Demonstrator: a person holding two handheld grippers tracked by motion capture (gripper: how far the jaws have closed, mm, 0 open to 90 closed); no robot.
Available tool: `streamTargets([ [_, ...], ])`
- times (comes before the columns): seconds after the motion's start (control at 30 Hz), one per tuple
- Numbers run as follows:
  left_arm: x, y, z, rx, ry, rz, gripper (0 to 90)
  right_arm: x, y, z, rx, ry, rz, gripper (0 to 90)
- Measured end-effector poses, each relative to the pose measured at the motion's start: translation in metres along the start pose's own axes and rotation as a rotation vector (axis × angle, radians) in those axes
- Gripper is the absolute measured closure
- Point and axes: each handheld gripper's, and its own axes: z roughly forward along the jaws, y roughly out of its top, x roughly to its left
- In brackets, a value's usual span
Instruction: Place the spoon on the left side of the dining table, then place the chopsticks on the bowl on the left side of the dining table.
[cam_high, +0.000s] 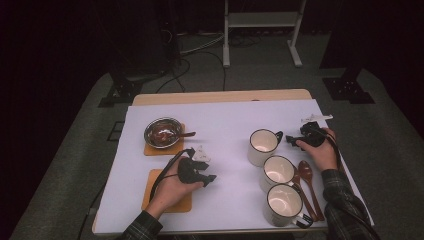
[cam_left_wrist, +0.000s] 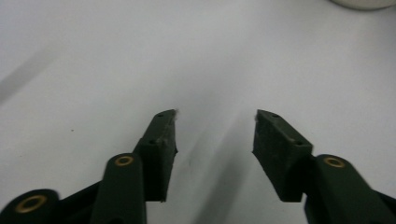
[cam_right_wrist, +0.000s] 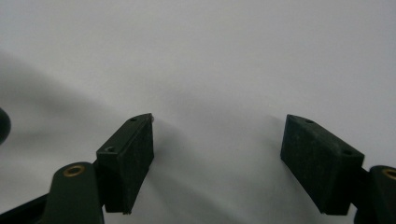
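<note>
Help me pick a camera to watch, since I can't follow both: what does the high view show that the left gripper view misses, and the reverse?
High view alone: three mugs, two wooden spoons, a metal bowl on a mat, an empty mat, and the right tool near the farthest mug. Left gripper view alone: close up, bare pads with nothing between them. Both: the left tool, open over the white table cover.
</note>
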Motion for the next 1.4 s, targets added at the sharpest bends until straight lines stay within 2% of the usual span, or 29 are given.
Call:
streamTargets([
  [0.17,0.006,0.003,-0.004,0.000,-0.014,-0.017,66.6,0.000,-0.001,0.000,-0.007,0.001,0.000,23.8],
  [0.23,0.010,0.005,-0.006,0.009,-0.021,-0.029,76.5,0.000,-0.001,0.000,-0.008,0.000,-0.001,23.7],
  [0.33,0.014,0.007,-0.009,-0.003,-0.022,-0.044,89.8,0.000,-0.001,0.000,-0.008,0.001,-0.001,23.7],
  [0.5,0.020,0.012,-0.011,0.000,-0.009,-0.030,90.0,0.000,-0.001,0.000,-0.009,0.001,-0.001,23.7],
  [0.8,0.042,0.020,-0.016,-0.021,0.011,-0.049,90.0,0.000,-0.002,0.000,-0.010,0.001,0.000,23.7],
  [1.4,0.074,0.027,-0.018,-0.026,0.034,-0.081,90.0,-0.001,-0.002,0.000,-0.010,0.002,0.001,23.6],
])
